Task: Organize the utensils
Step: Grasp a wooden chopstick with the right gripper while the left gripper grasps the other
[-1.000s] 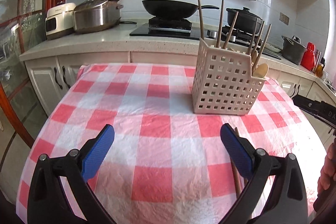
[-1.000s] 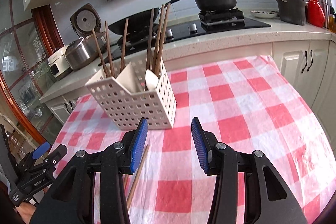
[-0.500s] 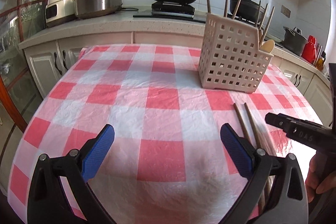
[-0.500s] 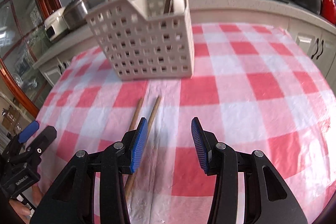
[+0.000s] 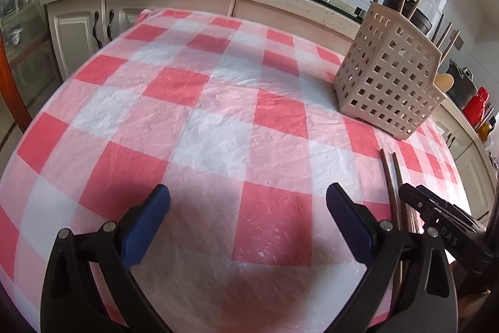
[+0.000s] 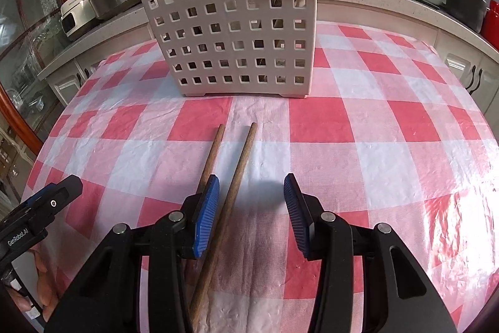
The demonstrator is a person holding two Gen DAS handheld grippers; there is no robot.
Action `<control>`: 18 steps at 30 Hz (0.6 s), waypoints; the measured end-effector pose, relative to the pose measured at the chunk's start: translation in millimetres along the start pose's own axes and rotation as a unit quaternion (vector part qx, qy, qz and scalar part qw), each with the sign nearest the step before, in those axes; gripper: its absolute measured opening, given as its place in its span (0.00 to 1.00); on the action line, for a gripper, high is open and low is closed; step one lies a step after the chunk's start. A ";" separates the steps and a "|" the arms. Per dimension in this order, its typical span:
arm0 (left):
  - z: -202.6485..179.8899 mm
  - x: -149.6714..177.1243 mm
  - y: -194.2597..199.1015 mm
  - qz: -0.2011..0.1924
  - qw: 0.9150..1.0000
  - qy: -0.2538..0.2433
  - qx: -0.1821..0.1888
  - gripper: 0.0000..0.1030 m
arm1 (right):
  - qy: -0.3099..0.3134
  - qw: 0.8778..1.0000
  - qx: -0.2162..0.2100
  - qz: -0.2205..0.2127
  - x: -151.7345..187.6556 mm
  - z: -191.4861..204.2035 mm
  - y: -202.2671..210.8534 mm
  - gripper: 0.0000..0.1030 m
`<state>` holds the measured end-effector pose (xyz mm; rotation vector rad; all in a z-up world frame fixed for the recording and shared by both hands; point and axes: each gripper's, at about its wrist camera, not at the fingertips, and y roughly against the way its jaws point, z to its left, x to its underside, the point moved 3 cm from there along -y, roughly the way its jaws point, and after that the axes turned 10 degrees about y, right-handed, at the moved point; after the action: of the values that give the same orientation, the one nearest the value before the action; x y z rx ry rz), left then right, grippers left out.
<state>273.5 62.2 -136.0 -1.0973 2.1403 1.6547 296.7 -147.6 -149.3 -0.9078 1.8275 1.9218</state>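
Left wrist view: the left gripper (image 5: 248, 202) hangs spread wide and empty over the crinkled checked tablecloth (image 5: 199, 102). The two wooden chopsticks (image 5: 393, 186) lie off to its right, near the perforated plastic caddy (image 5: 386, 83).

Right wrist view: the right gripper (image 6: 251, 205) is nearer, spread, one slim round chopstick (image 6: 232, 192) between its jaws, probably untouched. Both sticks point lengthwise toward the caddy.

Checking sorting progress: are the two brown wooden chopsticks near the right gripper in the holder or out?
Out: both brown wooden chopsticks lie flat on the checked tablecloth.
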 end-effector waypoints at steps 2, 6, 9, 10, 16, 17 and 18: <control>-2.0 0.7 -0.9 0.003 1.000 -0.005 -0.001 0.94 | 0.012 1.000 0.014 0.004 -0.4 3.2 -1.6 0.40; -3.5 1.4 -2.4 0.004 1.000 -0.008 -0.005 0.94 | 0.023 0.999 0.029 0.010 -2.4 5.5 -5.1 0.40; -4.0 1.6 -2.7 0.004 1.000 -0.008 -0.005 0.94 | 0.037 0.999 0.036 0.014 -4.1 7.4 -6.1 0.34; -4.2 1.6 -2.8 0.004 1.000 -0.008 -0.006 0.94 | 0.039 0.999 0.034 0.016 -4.3 7.8 -6.1 0.30; -8.6 2.1 -4.5 0.006 1.000 -0.022 -0.016 0.94 | 0.022 0.999 0.018 0.019 -1.4 -7.6 -2.3 0.08; -10.2 2.8 -4.4 0.006 0.999 -0.027 -0.016 0.94 | 0.022 0.999 0.018 0.018 0.4 -10.5 -0.9 0.07; -11.2 3.7 -4.2 0.006 0.999 -0.031 -0.018 0.94 | 0.020 0.999 0.019 0.016 2.5 -13.7 0.7 0.07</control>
<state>276.6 50.1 -137.4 -1.0303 2.0900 1.7150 297.4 -161.5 -150.0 -0.9163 1.9061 1.8941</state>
